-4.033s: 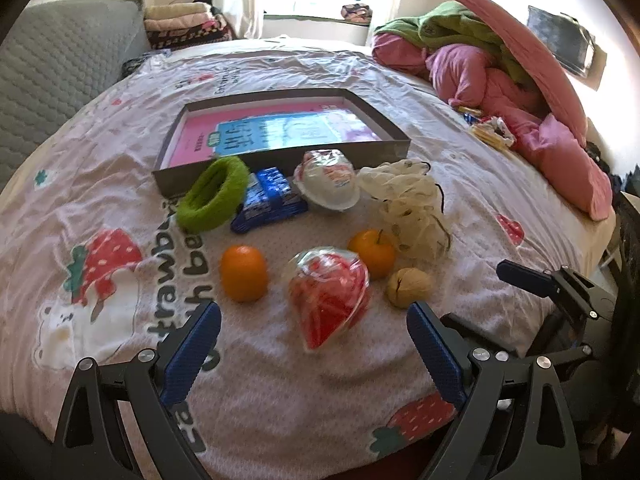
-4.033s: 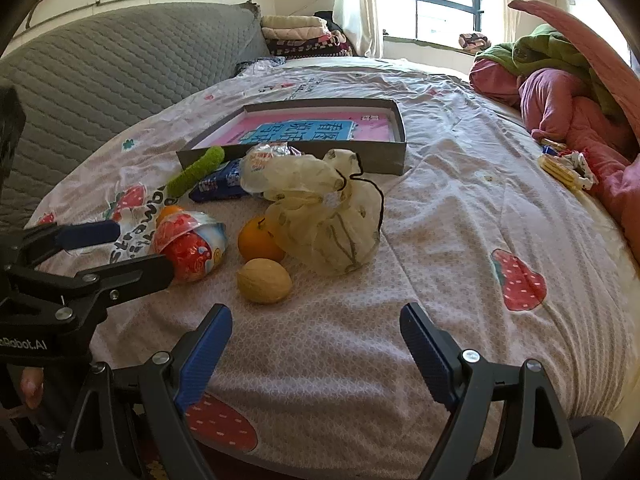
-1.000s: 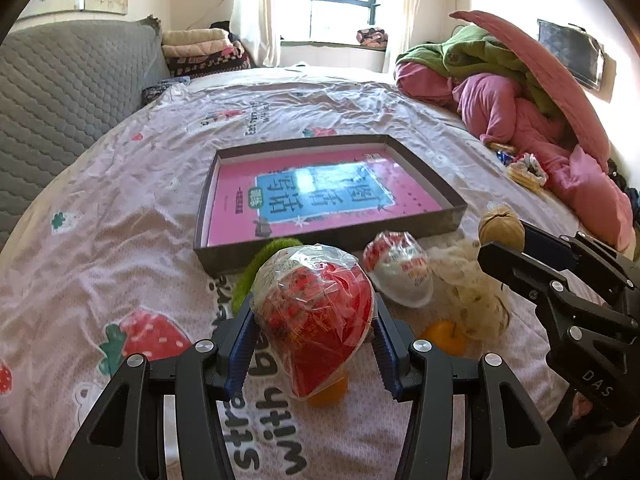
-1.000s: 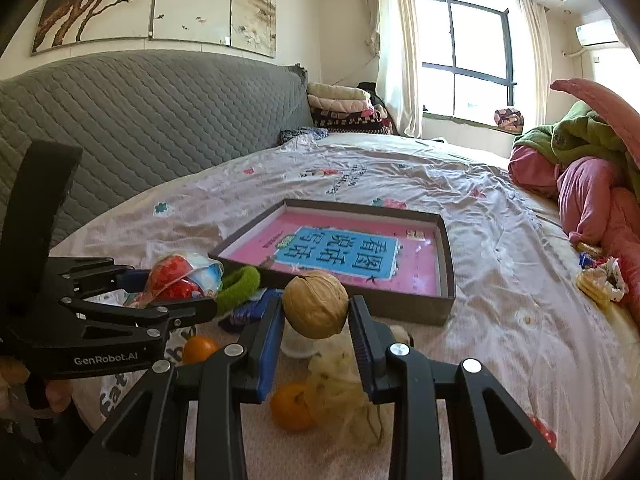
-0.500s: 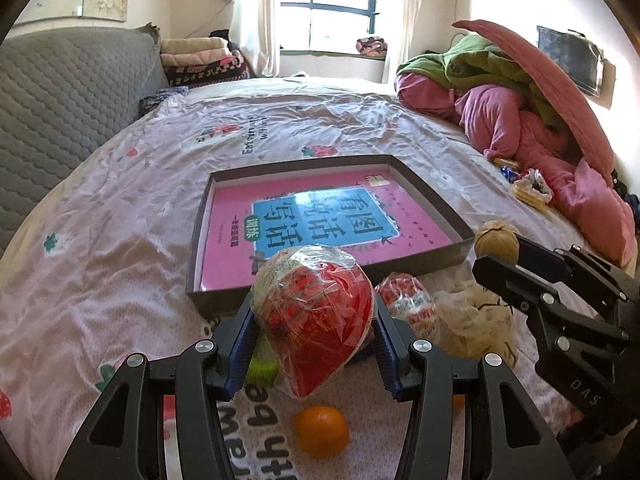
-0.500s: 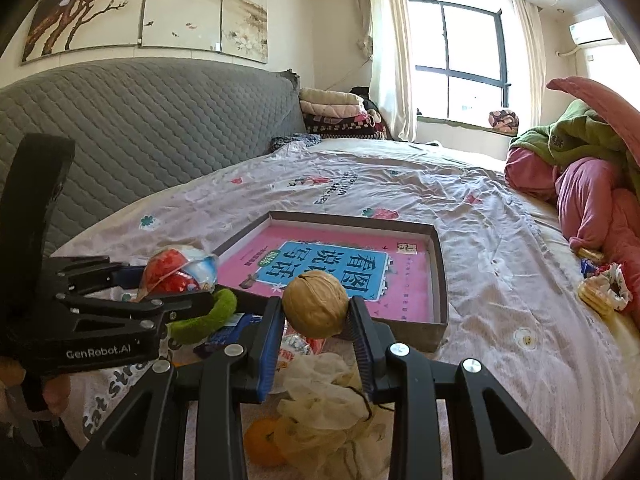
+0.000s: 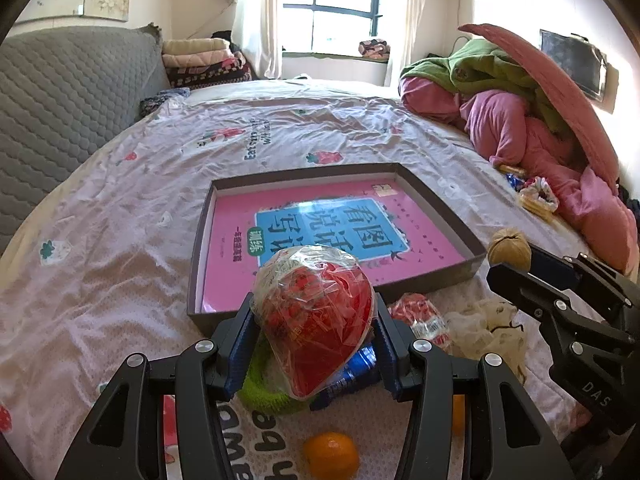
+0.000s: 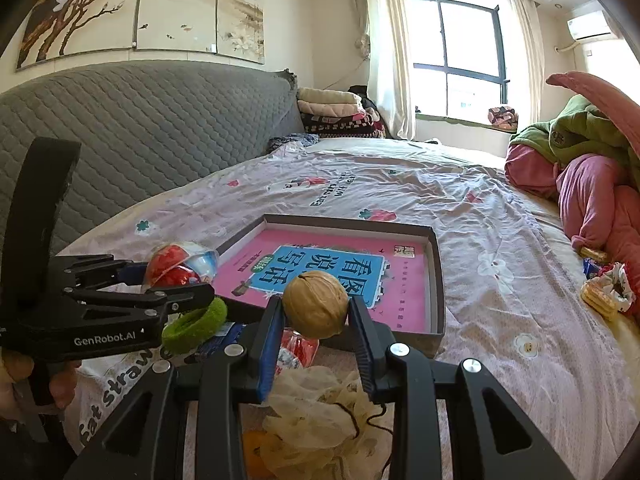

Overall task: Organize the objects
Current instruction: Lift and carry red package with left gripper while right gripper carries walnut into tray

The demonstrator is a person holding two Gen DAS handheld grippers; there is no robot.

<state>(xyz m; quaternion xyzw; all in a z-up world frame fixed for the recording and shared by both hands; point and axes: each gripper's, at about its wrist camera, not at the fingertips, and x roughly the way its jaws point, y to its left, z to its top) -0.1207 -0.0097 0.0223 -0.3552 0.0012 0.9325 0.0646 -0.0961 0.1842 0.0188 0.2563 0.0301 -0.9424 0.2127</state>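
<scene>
A red heart-shaped packet wrapped in clear plastic film [image 7: 316, 320] is clamped between the blue pads of the left tool [image 7: 314, 340], and it is held in the air above the near edge of a shallow grey cardboard box lid [image 7: 444, 208] that lies on the bed. In the right wrist view the same packet [image 8: 176, 266] is seen at the left side, gripped by that tool. A round light-brown walnut [image 8: 315, 305] is pinched between the two fingers of the right tool [image 8: 316, 320], also lifted, just in front of the box lid [image 8: 438, 280]. In the left wrist view this walnut [image 7: 509, 248] is seen at the right, beside the near right corner of the lid.

Inside the lid a pink booklet with a blue label and Chinese characters [image 7: 320, 228] lies flat. Under the tools, on the pale bed sheet printed with strawberries [image 7: 120, 220], a green fuzzy ring [image 8: 196, 325], a small blue packet [image 7: 352, 376], a second red-and-white wrapped sweet [image 7: 420, 316], a cream mesh pouch with a dark string [image 8: 324, 412] and an orange mandarin [image 7: 331, 455] are lying close together. A heap of pink and green bedding [image 7: 532, 120] is at the far right, and a grey quilted headboard [image 8: 132, 136] is at the left
</scene>
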